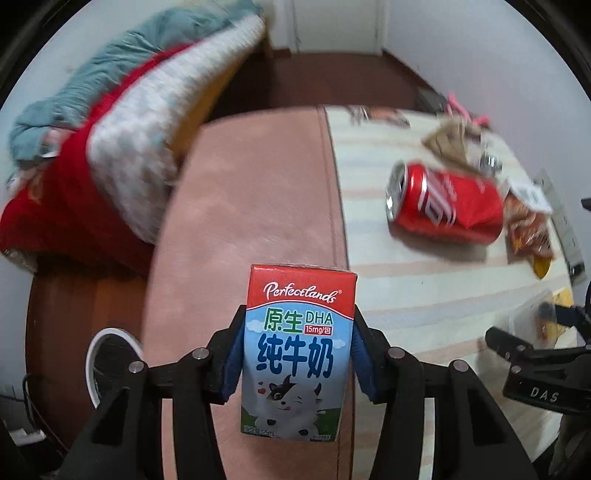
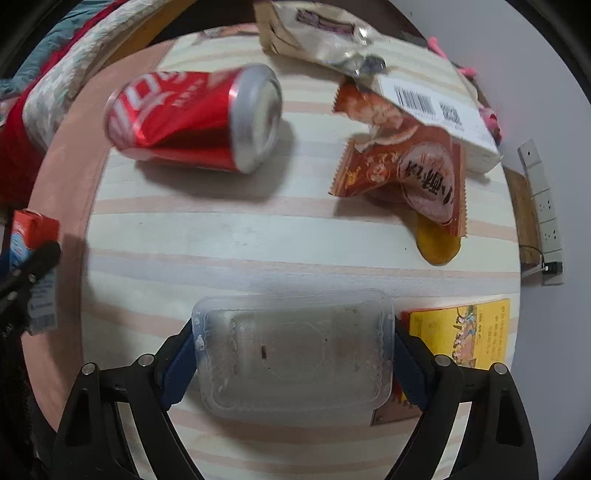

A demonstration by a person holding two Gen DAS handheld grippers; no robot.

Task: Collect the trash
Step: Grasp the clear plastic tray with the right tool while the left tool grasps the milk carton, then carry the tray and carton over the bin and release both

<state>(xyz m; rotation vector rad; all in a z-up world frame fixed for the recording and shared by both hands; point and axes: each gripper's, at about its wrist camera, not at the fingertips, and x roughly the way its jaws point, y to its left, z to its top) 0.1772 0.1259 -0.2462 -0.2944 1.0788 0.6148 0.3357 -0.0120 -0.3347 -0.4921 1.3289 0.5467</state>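
Note:
My left gripper (image 1: pixel 298 314) is shut on a small red and blue milk carton (image 1: pixel 295 350), blue pads pressed to its two sides, held upright above the table's pink edge. In the right wrist view the same carton (image 2: pixel 31 236) shows at the far left. My right gripper (image 2: pixel 293 325) points down at the striped tablecloth (image 2: pixel 258 236), and its pads touch both short ends of a clear plastic container (image 2: pixel 295 354). A dented red soda can (image 2: pixel 192 118) lies on its side further back, also visible as the can (image 1: pixel 443 201) to the right of the carton.
A torn orange snack wrapper (image 2: pixel 402 162), a white barcoded box (image 2: pixel 436 110) and a crumpled brown bag (image 2: pixel 314 33) lie at the back right. A yellow box (image 2: pixel 465 332) sits beside the container. Bedding (image 1: pixel 110 129) is piled to the left; a power strip (image 2: pixel 546 206) lies along the right wall.

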